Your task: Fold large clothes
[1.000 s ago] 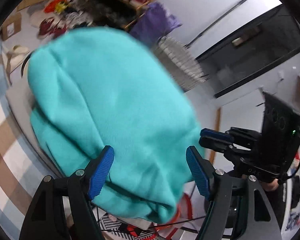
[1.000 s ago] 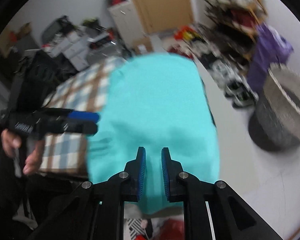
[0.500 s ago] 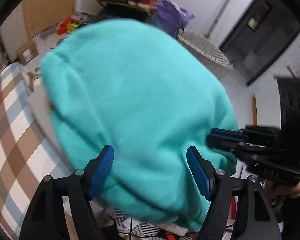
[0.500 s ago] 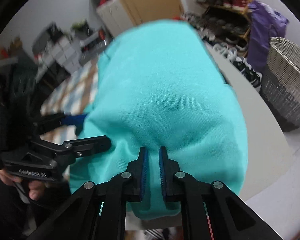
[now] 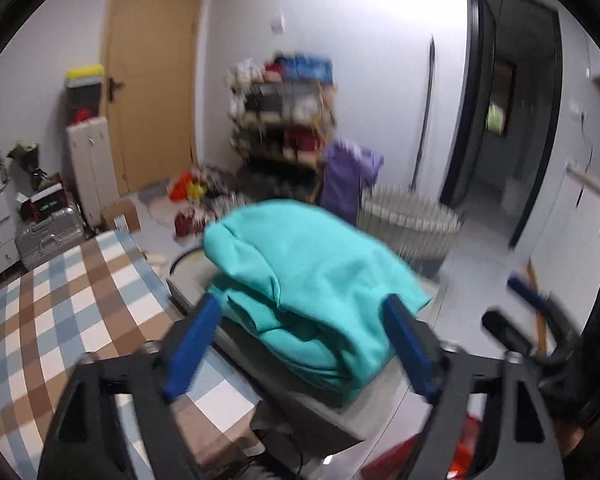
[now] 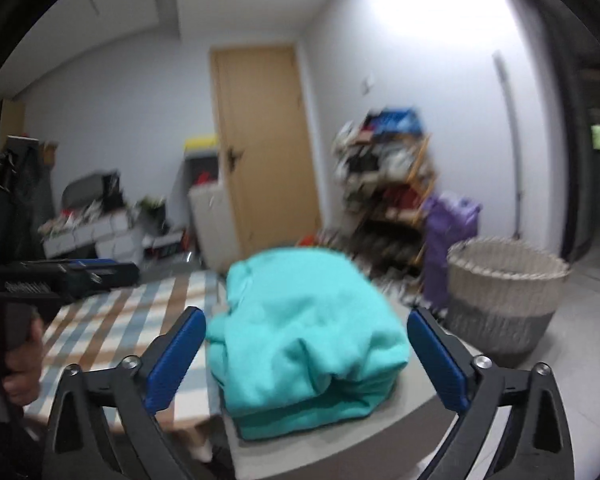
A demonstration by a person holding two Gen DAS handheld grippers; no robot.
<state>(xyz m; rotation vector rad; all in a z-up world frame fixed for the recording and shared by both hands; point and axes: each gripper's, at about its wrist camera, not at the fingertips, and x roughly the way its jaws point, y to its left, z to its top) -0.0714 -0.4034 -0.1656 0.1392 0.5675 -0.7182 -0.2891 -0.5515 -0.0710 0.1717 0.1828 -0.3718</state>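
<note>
Teal garment (image 6: 300, 332), folded into a thick, rumpled stack on grey surface (image 6: 380, 436)

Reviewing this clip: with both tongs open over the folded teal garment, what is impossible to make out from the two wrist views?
- Garment type: the teal garment lies folded in a bundle; sleeves and collar are tucked out of sight in both views.
- Shelf contents: motion blur, both views.
- Basket interior: hidden by its rim.
- Surface under the garment: its near edge is cut off by the right tongs frame.
</note>
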